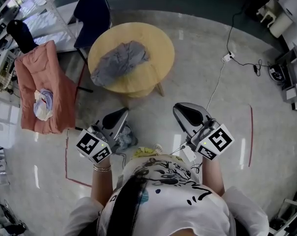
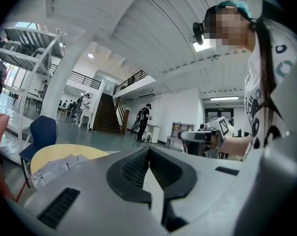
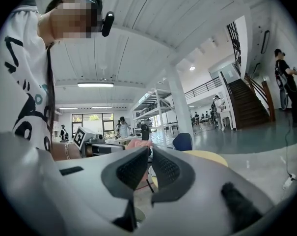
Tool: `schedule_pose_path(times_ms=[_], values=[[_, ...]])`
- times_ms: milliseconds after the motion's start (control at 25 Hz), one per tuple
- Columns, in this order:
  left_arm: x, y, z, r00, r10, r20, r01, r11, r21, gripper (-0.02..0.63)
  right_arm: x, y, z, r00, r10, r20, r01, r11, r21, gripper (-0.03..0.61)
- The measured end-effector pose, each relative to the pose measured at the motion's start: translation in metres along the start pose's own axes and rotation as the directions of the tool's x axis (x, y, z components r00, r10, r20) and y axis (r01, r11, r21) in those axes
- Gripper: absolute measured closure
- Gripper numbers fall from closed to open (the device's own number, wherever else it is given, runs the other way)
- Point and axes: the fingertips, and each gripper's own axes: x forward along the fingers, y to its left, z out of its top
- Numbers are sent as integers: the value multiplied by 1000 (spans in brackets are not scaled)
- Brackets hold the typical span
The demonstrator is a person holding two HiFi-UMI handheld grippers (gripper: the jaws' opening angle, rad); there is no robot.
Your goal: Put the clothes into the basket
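**Head view.** A round wooden table [image 1: 158,43] is taken as the reference. A crumpled grey garment [image 1: 120,61] is seen lying on the table top, towards its left half. A pink fabric basket [image 1: 57,85] is noted on the floor to the left of the table, apart from it, with a white and pale-lilac cloth [image 1: 42,104] lying in it. A dark blue chair [image 1: 93,14] is seen at the table's far left edge. Both tools are held below the table in the picture, short of its near edge. The left gripper [image 1: 124,111] is at the left and the right gripper [image 1: 177,108] at the right, and both point towards the table. Neither is seen touching any cloth.

**Left gripper view.** The jaws are recorded as fully together, pad against pad, with nothing gripped. The table and the grey garment are seen beyond them to the left, well clear of the tips. The right gripper is seen level with this one at the right.

**Right gripper view.** The jaws are seen to meet at their tips, and nothing is held between the pads. The table's yellow edge is seen just right of the tips, farther off.
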Motion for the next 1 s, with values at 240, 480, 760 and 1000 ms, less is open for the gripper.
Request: schedule_pose_path(times_ms=[240,480,760,1000], values=[[8,7,-1,1000,15,-15,-15,1000,-6,598,6,-14,-4,1000,3,1,-3,1000,23,548],[16,39,-1,999,47,-24,-47,999,-19,598,27,-26,-9,1000,19,-21,-18,999,36,548],[51,89,6,998,64,-21,-64,997,-36,598,70,-76,-2,999,13,-35,-12,999,44,548],[79,139,21,997,75,-14,-76,996,-52,598,117,-119,7,999,22,-48,-20,998,57,548]])
